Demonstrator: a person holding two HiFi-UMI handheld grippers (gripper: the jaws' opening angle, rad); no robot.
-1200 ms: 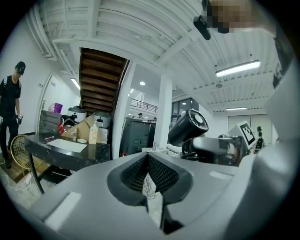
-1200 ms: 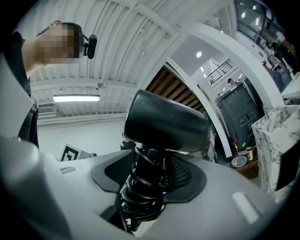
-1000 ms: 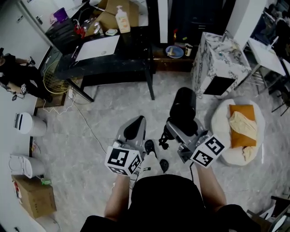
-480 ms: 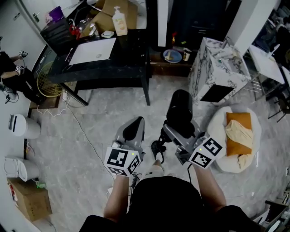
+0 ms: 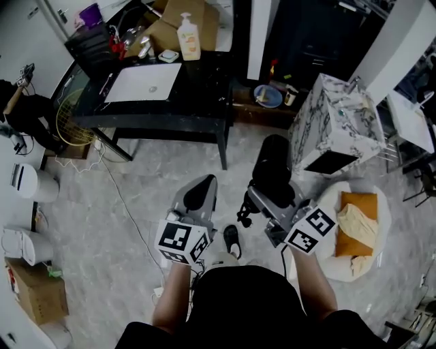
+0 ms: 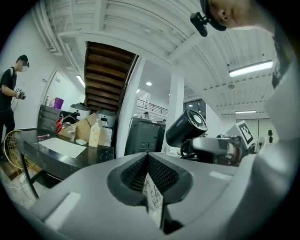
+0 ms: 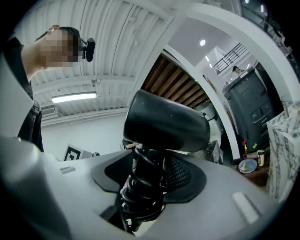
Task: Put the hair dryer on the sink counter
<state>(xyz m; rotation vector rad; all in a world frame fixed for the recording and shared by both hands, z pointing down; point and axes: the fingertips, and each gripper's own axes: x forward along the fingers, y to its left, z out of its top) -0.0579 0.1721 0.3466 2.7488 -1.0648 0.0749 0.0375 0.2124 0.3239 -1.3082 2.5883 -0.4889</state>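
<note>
A black hair dryer (image 5: pixel 273 165) stands upright in my right gripper (image 5: pixel 267 196), which is shut on its handle. In the right gripper view its barrel (image 7: pixel 165 123) fills the middle, and the handle with the cord coiled round it (image 7: pixel 143 187) sits between the jaws. My left gripper (image 5: pixel 199 193) hangs beside it, shut and holding nothing; its jaws meet in the left gripper view (image 6: pixel 147 161), where the hair dryer (image 6: pixel 186 127) shows to the right. The black sink counter (image 5: pixel 204 95) with a white basin (image 5: pixel 144 82) lies ahead, at the upper left.
A soap bottle (image 5: pixel 189 34) and a cardboard box (image 5: pixel 178 15) stand at the counter's back. A marble-patterned cabinet (image 5: pixel 335 126) is at the right, a round white cushion bed (image 5: pixel 354 228) below it. A person in black (image 5: pixel 24 109) stands at far left. White appliances (image 5: pixel 26 180) line the left wall.
The person carrying the grippers has stepped forward; the counter and cabinet have slid down in the head view. Both grippers keep their pose, the hair dryer still held.
</note>
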